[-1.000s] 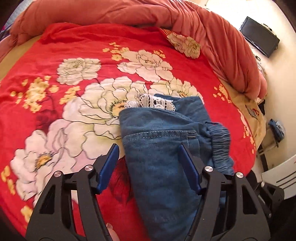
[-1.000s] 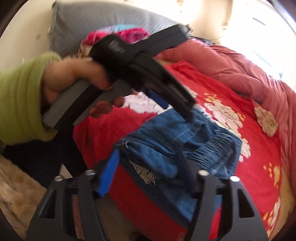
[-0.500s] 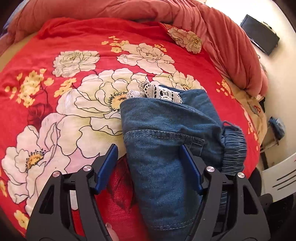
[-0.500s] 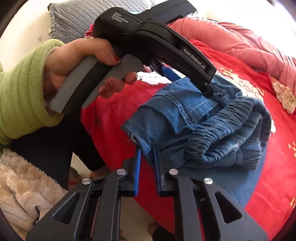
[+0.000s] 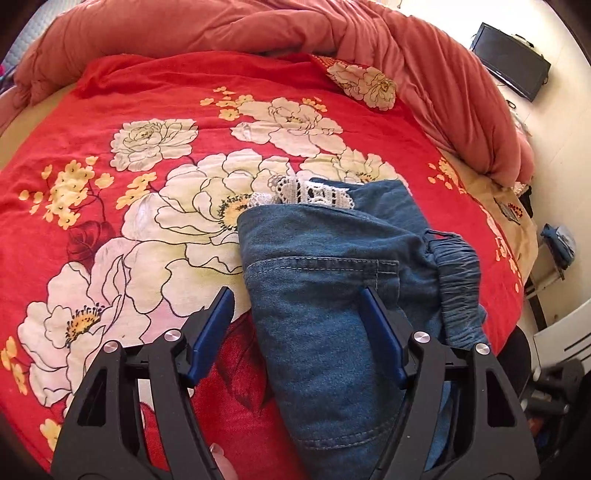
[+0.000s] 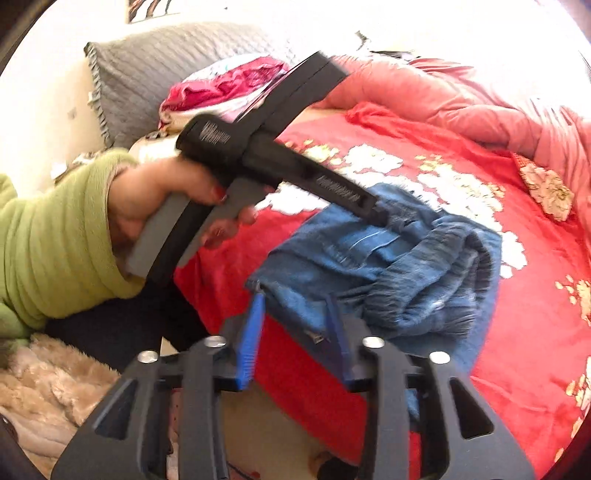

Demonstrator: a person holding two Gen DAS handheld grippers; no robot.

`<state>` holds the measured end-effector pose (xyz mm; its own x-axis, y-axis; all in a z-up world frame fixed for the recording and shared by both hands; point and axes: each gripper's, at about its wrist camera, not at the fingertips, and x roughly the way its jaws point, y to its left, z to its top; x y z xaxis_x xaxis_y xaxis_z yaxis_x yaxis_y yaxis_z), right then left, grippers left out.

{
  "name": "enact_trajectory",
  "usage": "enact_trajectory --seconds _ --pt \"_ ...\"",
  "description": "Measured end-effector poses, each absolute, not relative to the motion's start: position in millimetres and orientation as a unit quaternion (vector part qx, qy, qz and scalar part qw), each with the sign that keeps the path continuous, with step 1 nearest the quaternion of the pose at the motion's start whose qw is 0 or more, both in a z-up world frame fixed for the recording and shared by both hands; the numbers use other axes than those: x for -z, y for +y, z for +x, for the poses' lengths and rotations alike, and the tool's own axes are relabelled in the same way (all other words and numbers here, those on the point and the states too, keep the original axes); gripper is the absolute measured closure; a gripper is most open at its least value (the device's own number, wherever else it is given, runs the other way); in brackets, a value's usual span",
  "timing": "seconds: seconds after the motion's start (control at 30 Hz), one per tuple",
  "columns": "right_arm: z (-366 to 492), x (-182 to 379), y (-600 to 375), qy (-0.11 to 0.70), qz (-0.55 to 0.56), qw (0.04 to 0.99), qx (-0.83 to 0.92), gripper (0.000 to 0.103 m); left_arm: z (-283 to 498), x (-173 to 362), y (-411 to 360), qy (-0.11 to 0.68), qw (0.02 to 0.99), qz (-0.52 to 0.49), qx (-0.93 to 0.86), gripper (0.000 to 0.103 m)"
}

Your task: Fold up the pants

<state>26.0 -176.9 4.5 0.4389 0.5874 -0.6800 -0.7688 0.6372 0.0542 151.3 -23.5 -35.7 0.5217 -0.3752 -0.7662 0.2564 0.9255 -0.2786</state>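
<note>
Floral blanket (image 5: 155,110), folded pants (image 5: 332,295), television (image 5: 509,61)

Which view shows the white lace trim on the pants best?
The left wrist view: the lace trim lies sharp and unblocked at the far edge of the folded pants. In the right wrist view the pants are motion-blurred, and no lace can be made out.

Left wrist camera: close above pants (image 5: 332,280), facing across bed toward pink quilt (image 5: 258,29). Right wrist camera: near pants (image 6: 388,266) at bed edge, facing toward grey pillow (image 6: 155,70). Both share pants.
</note>
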Motion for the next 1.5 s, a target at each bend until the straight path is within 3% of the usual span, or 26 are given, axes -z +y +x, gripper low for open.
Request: enact_trajectory --seconds 0.13,0.27,0.53,0.9,1.5 --pt "36.7 -15.0 -188.4 0.334 -0.106 0.855 -0.382 0.056 146.8 30.9 -23.4 0.445 0.875 -0.062 0.184 0.038" --pt "46.6 -20.1 -201.5 0.329 -0.079 0.872 -0.355 0.036 142.5 26.5 -21.0 0.438 0.879 -0.058 0.182 0.035" --pt "75.1 -20.5 -229.7 0.339 -0.016 0.898 -0.28 0.028 135.5 20.4 -17.4 0.43 0.882 -0.058 0.185 0.031" --pt "110.4 1.8 -261.0 0.378 0.032 0.905 -0.194 0.025 136.0 22.3 -15.6 0.432 0.884 -0.05 0.17 0.025" --pt "142.4 26.6 -268.4 0.417 0.059 0.886 -0.196 0.025 143.4 39.3 -15.3 0.455 0.875 -0.058 0.155 0.022"
